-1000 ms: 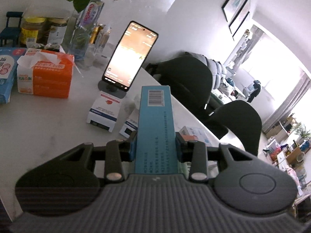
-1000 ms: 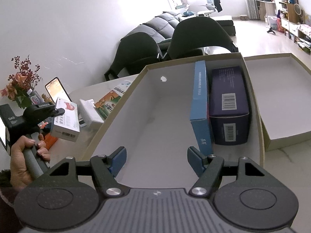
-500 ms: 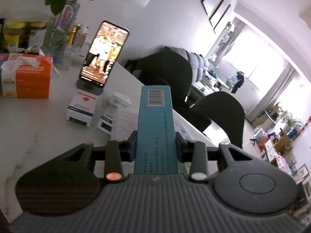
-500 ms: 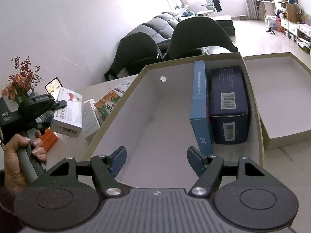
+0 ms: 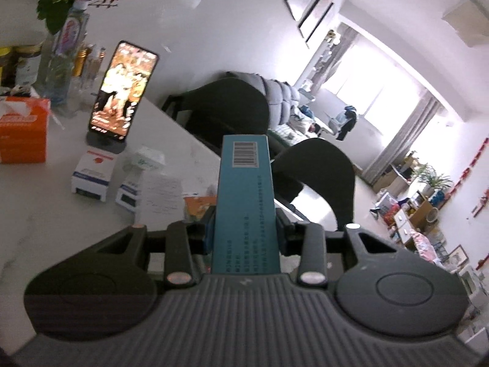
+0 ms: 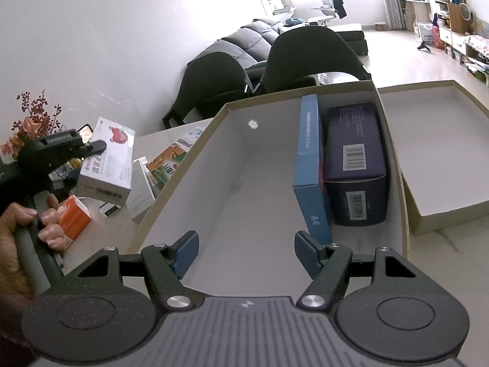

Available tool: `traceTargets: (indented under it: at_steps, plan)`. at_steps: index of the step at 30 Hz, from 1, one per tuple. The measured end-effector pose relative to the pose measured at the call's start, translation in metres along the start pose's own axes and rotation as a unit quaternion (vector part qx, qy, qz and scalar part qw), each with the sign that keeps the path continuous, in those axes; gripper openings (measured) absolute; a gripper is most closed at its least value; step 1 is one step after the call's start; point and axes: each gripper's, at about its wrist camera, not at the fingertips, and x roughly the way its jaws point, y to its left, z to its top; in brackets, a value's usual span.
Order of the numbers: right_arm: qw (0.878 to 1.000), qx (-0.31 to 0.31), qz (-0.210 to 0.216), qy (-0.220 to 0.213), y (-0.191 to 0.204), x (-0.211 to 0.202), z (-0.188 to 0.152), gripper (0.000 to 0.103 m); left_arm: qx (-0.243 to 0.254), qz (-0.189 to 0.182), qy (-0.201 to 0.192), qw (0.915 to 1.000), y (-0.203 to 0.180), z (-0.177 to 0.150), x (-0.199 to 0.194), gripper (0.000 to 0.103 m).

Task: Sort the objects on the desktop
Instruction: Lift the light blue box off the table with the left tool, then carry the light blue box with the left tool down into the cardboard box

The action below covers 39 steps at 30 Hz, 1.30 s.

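Left wrist view: left gripper (image 5: 246, 229) clamps teal carton (image 5: 244, 202) by its sides; likely light, crushable. Right gripper (image 6: 246, 249) wide.

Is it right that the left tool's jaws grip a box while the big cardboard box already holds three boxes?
Not quite. The cardboard box holds two: a thin blue box standing on edge and a dark purple box beside it, as the right wrist view shows. The left gripper does grip a teal-sided box.
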Motion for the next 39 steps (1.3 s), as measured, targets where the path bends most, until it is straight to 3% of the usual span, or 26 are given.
traceTargets:
  at_steps: [23,39]
  plan:
    - [1.000,0.011,-0.006,-0.011,-0.010,-0.011,0.000,0.072,0.061,-0.097,0.048,0.9923,-0.055,-0.017,0.003,0.035]
    - [1.000,0.021,-0.012,-0.017,-0.021,-0.020,-0.001,0.072,0.107,-0.125,0.119,0.9791,-0.085,-0.046,0.030,0.035]
